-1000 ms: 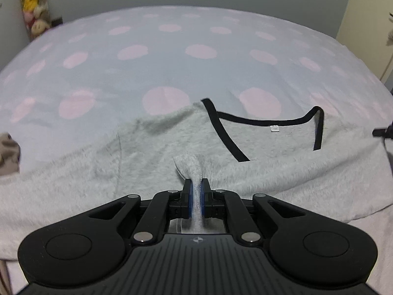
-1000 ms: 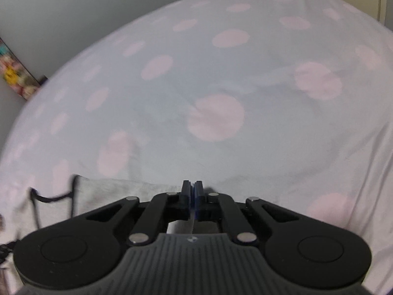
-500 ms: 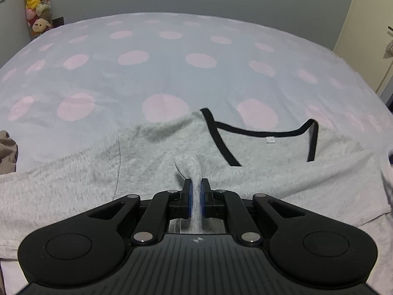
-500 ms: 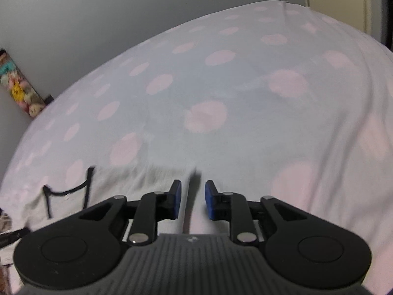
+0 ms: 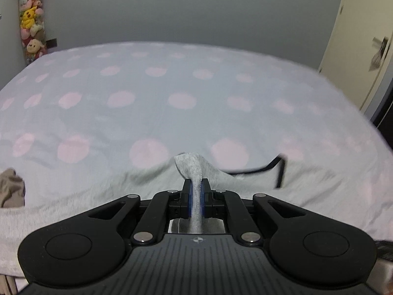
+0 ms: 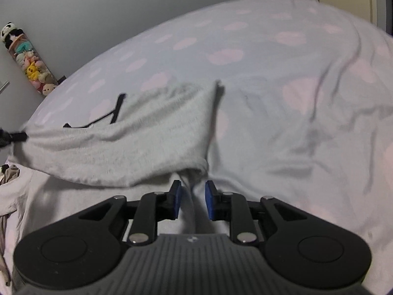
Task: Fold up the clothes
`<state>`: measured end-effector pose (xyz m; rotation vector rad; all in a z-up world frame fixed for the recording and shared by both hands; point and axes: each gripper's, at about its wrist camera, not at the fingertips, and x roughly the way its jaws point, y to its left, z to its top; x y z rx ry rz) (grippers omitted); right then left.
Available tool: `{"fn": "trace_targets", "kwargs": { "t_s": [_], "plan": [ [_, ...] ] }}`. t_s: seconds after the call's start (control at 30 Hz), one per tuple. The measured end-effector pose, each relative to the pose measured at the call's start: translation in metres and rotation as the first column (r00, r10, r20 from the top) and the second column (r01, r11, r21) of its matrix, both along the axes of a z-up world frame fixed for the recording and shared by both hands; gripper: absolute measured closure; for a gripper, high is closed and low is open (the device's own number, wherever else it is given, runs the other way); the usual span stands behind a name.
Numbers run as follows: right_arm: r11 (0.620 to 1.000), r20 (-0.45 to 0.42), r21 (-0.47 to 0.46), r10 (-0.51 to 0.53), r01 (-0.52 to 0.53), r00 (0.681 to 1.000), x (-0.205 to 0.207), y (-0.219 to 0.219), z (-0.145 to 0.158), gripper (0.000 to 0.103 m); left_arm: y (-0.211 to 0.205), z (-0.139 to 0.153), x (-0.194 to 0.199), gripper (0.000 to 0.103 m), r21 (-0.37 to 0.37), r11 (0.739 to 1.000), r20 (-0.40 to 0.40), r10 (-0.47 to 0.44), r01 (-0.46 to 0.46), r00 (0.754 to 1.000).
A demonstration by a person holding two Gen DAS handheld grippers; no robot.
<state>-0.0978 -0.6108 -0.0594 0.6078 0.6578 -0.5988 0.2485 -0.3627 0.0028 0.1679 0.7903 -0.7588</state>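
Observation:
A grey garment (image 5: 228, 174) with black neckline trim (image 5: 278, 169) lies on the dotted bed sheet (image 5: 147, 98). My left gripper (image 5: 195, 184) is shut on a bunched fold of it and holds that fold lifted above the bed. In the right wrist view the garment (image 6: 122, 142) is stretched toward the left edge, its black trim (image 6: 115, 113) showing and its right edge folded over. My right gripper (image 6: 193, 189) hovers just in front of that folded edge. Its jaws are opening; grey cloth lies beneath the gap, and the blue pads press on nothing.
A brown piece of clothing (image 5: 11, 189) lies at the bed's left edge. A tube of plush toys (image 5: 30, 24) stands by the grey wall at the far left. A cream door (image 5: 363, 49) is at the right. The sheet (image 6: 307, 123) is wrinkled right of the garment.
My left gripper rose, lifting its pinched fold. My right gripper opened, let go of the garment's edge and drew back, so much more of the garment now shows ahead of it.

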Motion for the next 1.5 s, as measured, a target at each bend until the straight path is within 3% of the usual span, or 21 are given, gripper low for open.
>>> {"fn": "trace_targets", "kwargs": {
  "t_s": [0.23,0.33,0.43,0.67,0.87,1.03,1.13,1.23,1.27,1.37,1.5],
  "plan": [
    [1.000,-0.028,-0.016,-0.024,0.024,0.999,0.014,-0.005,-0.013,0.073,-0.009,0.065,-0.012,0.098,-0.084,0.995,0.107,-0.044,0.053,0.993],
    [0.999,-0.057,-0.049,-0.016,0.013,0.998,0.013,-0.005,-0.014,0.084,-0.003,0.077,-0.007,0.098,-0.078,0.997,0.123,-0.015,0.025,0.992],
    [0.998,-0.072,-0.066,-0.015,0.011,0.997,0.013,-0.003,-0.013,0.087,0.010,0.054,0.007,0.098,-0.030,0.999,0.056,0.024,-0.022,0.998],
    [0.996,-0.091,-0.088,-0.012,0.004,0.996,0.015,-0.002,-0.015,0.089,0.039,-0.049,0.028,0.098,0.110,0.985,-0.081,0.146,-0.136,0.986],
    [0.997,-0.087,-0.075,0.015,-0.021,0.996,0.014,-0.007,-0.015,0.088,0.044,-0.097,0.022,0.096,0.180,0.973,-0.104,0.163,-0.142,0.981],
    [0.996,-0.084,-0.070,0.048,-0.054,0.995,-0.003,0.002,-0.002,0.072,0.049,-0.090,0.019,0.089,0.206,0.971,-0.060,0.134,-0.119,0.989],
    [0.996,-0.045,-0.078,0.046,-0.049,0.998,-0.016,0.006,0.013,0.072,0.055,-0.081,0.019,0.081,0.203,0.971,-0.034,0.134,-0.125,0.990],
    [0.995,-0.020,-0.099,0.017,-0.018,1.000,-0.022,0.010,0.023,0.072,0.066,-0.068,0.017,0.080,0.167,0.978,-0.029,0.134,-0.127,0.991],
    [0.996,-0.017,-0.090,0.020,-0.021,1.000,-0.019,0.006,0.024,0.073,0.068,-0.064,0.016,0.080,0.156,0.980,-0.027,0.130,-0.124,0.991],
    [0.996,-0.010,-0.085,0.027,-0.028,1.000,-0.003,-0.009,0.028,0.091,0.070,-0.055,0.010,0.080,0.122,0.987,-0.016,0.109,-0.107,0.994],
    [0.995,0.005,-0.095,0.037,-0.036,0.999,0.031,-0.040,0.032,0.089,0.062,-0.053,0.011,0.080,0.100,0.990,-0.019,0.104,-0.102,0.994]
  ]
}}
